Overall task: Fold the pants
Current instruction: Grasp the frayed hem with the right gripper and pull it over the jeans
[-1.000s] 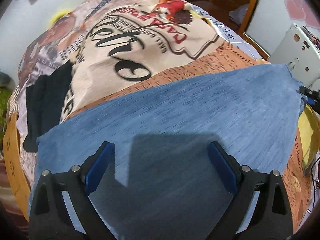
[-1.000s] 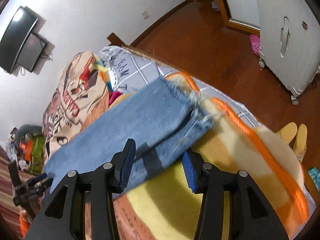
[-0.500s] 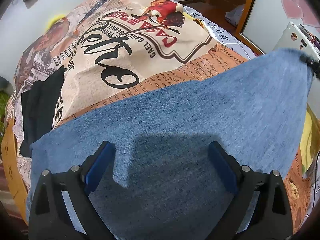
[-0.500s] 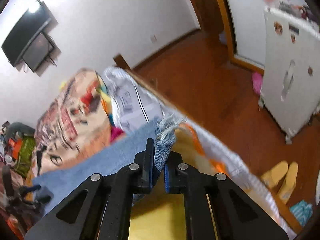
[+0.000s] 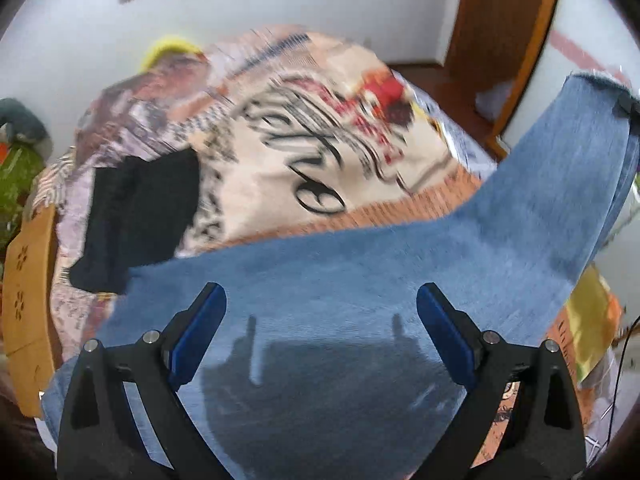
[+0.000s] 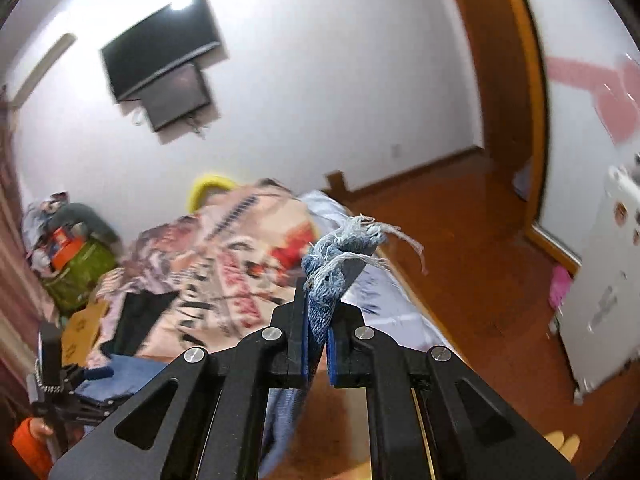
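Since the earlier frames the right gripper [image 6: 316, 344] has closed from a wide stance onto the frayed hem of the pants [image 5: 360, 300] and lifted that end off the bed, so that the far leg end, which lay flat a second ago, now hangs raised at the right edge of the left wrist view. The right gripper's blue-lined fingers [image 6: 303, 344] are pressed together on the denim, the hem bunched between them and standing out past the fingertips in a tuft of pale, loose threads; a fold of blue cloth drops away beneath the jaws. The left gripper [image 5: 322, 320] stands wide apart, holding nothing, poised above the near end of the pants, with its shadow cast on the cloth between the fingers; whether the pads touch the fabric cannot be told. The pants are mid-blue denim with a fine vertical grain, spread broad and flat under the left gripper and narrowing into a band that rises to the upper right. Beyond them lies a printed bedspread [image 5: 280, 128] in cream, orange and red with heavy black lettering, blurred by motion. A black garment [image 5: 136, 216], soft and roughly rectangular, lies on the bedspread to the left, apart from the pants. Farther off, two dark flat screens [image 6: 160, 64] hang on the white wall.
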{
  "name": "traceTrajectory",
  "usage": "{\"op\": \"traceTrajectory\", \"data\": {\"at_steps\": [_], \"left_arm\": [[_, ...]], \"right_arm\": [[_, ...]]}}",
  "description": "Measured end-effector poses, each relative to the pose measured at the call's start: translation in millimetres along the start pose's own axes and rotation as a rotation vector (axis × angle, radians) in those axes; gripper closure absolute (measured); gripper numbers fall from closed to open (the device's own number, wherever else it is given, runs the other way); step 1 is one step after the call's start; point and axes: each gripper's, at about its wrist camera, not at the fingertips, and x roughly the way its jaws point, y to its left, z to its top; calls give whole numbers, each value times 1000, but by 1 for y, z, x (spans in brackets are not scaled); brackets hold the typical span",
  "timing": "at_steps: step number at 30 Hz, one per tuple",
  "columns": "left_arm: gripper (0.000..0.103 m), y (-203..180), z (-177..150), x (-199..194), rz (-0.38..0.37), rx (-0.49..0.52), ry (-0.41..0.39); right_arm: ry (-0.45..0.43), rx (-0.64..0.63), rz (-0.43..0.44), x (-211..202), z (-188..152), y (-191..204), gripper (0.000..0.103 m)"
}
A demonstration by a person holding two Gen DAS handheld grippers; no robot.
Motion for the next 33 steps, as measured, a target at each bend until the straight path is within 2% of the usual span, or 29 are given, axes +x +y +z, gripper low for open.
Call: {"op": "traceTrajectory", "data": {"at_steps": [7, 13, 18, 24, 28, 30, 33], "left_arm": [[6, 56, -9, -68, 24, -125, -152], [6, 96, -31, -110, 96, -185, -232], [6, 124, -52, -130, 141, -241, -249], [6, 148, -73, -131, 163, -297, -221], [6, 155, -84, -126, 164, -320, -200], [6, 156, -86, -122, 162, -323, -187], [6, 153, -84, -114, 159, -317, -169]], "right_arm": [[-8, -121, 148, -2, 5, 79, 98], [63, -193, 256, 25, -9, 138, 98], [187, -203, 350, 57, -40, 184, 98], [390, -247, 428, 96, -97, 222, 97], [522, -263, 441, 116, -135, 235, 97], [571, -280, 444, 120, -149, 240, 93], [638, -362, 426, 117, -165, 251, 90]]}}
